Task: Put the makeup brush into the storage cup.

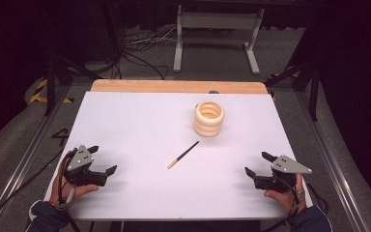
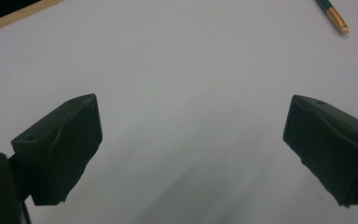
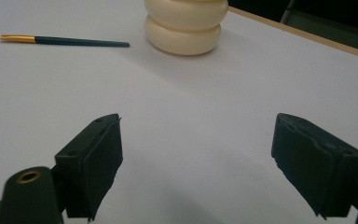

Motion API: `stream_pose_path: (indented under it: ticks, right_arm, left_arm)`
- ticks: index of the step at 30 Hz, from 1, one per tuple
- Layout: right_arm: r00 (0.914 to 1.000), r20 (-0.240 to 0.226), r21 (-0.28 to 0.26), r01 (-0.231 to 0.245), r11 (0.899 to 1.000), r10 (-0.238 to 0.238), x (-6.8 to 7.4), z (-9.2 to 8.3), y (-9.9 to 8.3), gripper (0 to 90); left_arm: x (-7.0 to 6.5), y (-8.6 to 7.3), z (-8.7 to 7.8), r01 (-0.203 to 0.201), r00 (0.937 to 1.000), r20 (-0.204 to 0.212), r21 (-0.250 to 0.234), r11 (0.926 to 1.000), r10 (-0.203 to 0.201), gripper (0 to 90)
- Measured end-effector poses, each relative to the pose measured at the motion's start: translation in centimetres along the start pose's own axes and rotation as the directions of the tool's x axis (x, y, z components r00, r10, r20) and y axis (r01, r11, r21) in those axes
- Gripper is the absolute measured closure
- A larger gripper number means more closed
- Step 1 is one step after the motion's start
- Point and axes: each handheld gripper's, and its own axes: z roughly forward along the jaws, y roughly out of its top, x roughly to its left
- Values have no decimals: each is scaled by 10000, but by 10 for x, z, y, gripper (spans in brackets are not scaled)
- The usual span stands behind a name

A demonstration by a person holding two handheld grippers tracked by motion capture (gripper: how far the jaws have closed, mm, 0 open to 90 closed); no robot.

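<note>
While both tongs sit at the near edge of the desk [image 1: 125,116], nothing is started as far as I can judge: the brush [image 1: 183,154] lies flat and untouched, and the ringed cream holder [image 1: 208,118] stands upright with no brush in it.

Likely job: brush into holder. All of it is left: reach, pick, carry, drop in.

Positions, taking the brush as landmark:
- Left tongs [image 1: 101,159]: nearer than the brush and off to its left, well apart. Jaws wide open, holding nothing, touching nothing; bare desk between them in the left gripper view, with the brush's gold end at the top right corner [image 2: 335,17].
- Right tongs [image 1: 260,163]: nearer than the brush and off to its right, well apart. Jaws wide open, holding nothing; bare desk between them in the right gripper view, brush [image 3: 63,41] and holder [image 3: 185,25] beyond.
- Holder: beyond the brush, slightly right, near its dark tip but not touching.
- Gold end of the brush points toward the near side.
</note>
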Motion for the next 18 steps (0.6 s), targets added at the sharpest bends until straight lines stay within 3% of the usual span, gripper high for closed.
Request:
stream_pose_path:
  ticks: [9,18]
  right_arm:
    - [9984,-352,217,461,9987,-453,1,-1,16,128]
    - [9899,-821,390,1191,9921,-1156,6,8,41,115]
  left_arm:
    - [-1,0,2,-28,9999,135,134,9999,26,56]
    - [-2,-1,3,18,9999,131,182,9998,-21,62]
